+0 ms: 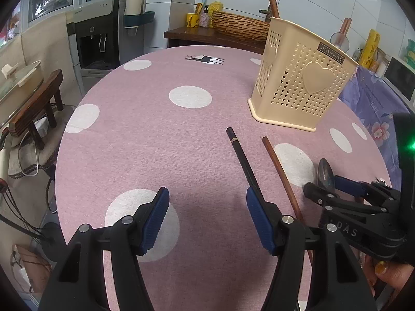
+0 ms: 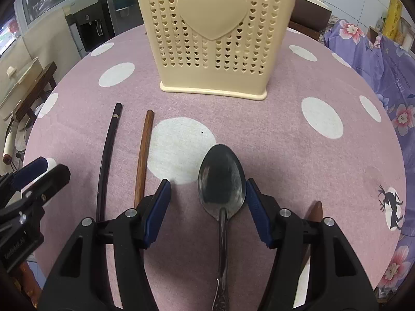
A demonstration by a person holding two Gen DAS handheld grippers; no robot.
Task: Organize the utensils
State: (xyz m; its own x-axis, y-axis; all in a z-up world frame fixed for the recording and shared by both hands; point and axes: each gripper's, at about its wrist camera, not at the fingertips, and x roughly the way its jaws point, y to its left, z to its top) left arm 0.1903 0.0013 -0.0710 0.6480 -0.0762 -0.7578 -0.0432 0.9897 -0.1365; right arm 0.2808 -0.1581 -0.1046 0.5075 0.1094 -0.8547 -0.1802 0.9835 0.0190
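A cream perforated utensil holder (image 1: 301, 77) with heart cut-outs stands upright on the pink dotted table; it also shows in the right wrist view (image 2: 212, 39). A black chopstick (image 1: 241, 160) (image 2: 107, 153) and a brown chopstick (image 1: 281, 176) (image 2: 144, 153) lie side by side in front of it. A metal spoon (image 2: 221, 184) lies bowl-forward between my right gripper's (image 2: 207, 207) open jaws; its bowl shows in the left wrist view (image 1: 324, 173). My left gripper (image 1: 207, 220) is open and empty, its right finger over the black chopstick. A brown wooden tip (image 2: 316, 211) pokes out behind my right finger.
The round table (image 1: 155, 134) drops off at left toward a wooden stool (image 1: 36, 108) and a water dispenser (image 1: 98, 39). A purple floral cloth (image 2: 384, 59) lies at the right. A wooden shelf with bottles (image 1: 212, 26) stands behind.
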